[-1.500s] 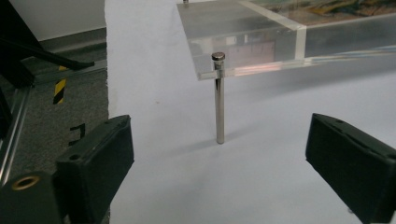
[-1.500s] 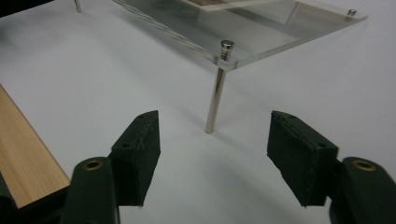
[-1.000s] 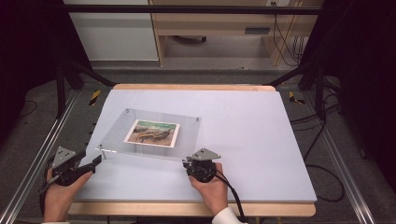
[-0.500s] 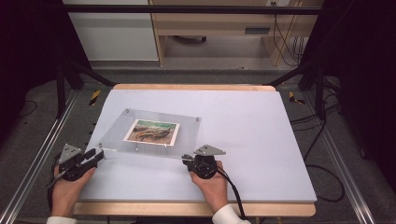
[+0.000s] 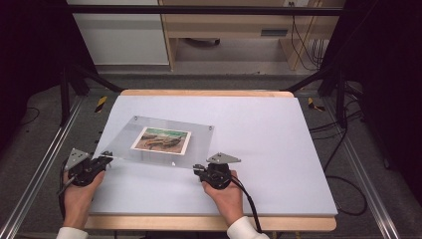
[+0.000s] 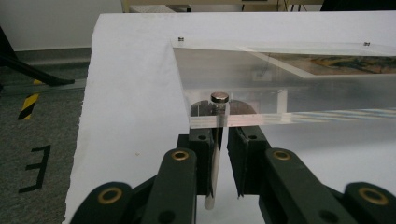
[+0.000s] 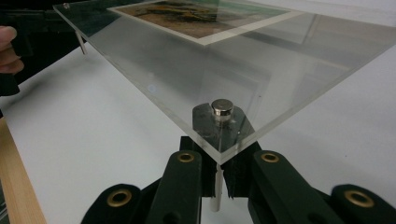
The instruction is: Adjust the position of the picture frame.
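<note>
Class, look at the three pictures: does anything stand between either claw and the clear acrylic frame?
Nothing visible does. The left claw sits at a corner post under the acrylic frame, and the right claw at another corner's post.

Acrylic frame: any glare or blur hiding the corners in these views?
High view: even light, the frame nearly vanishes against the white table, no hot glare. Left gripper view: sharp at the corner pin, pale reflections across the sheet, left tongs soft at the bottom. Right gripper view: the pin is sharp, the print blurs, faint sheen on the sheet.
</note>
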The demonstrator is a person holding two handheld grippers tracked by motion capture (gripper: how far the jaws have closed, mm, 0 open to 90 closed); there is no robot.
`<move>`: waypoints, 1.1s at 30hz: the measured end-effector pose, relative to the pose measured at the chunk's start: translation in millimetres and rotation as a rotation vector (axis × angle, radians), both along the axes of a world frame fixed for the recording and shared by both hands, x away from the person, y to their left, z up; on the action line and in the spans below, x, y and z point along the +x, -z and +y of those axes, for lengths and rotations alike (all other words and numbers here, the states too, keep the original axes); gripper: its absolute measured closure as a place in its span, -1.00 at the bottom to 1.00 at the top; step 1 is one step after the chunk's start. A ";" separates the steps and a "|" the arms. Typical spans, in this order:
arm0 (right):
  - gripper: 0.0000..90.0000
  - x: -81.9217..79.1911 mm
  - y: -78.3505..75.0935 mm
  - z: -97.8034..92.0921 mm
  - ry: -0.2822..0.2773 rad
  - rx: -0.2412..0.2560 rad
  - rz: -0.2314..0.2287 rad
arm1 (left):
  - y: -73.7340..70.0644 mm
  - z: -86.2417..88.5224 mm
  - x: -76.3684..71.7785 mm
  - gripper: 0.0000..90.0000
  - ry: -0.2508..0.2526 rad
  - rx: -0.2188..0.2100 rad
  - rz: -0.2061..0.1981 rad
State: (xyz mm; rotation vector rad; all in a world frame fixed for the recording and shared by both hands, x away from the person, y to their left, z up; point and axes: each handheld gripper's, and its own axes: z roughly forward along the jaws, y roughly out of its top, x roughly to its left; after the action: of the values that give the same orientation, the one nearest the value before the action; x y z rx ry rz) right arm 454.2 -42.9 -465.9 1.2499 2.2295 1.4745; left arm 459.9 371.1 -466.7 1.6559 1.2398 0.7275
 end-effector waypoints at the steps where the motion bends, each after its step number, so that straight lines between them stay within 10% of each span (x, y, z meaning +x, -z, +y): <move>1: 0.89 0.0 0.0 0.0 0.000 0.000 0.000 | 0.0 0.0 0.0 0.78 0.000 0.000 0.000; 17: 0.86 -1.5 3.7 1.0 0.015 0.006 -0.028 | -4.1 -2.0 2.2 0.86 -0.024 -0.009 0.015; 33: 0.84 -4.6 8.4 7.7 0.064 -0.012 -0.176 | -7.2 -1.4 1.5 0.86 -0.017 -0.033 0.024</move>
State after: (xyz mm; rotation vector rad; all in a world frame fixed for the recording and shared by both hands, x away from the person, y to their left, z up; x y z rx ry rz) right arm 449.6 -35.2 -474.3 1.1301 2.0634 1.4825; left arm 461.5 369.7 -459.5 1.6333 1.2773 0.6957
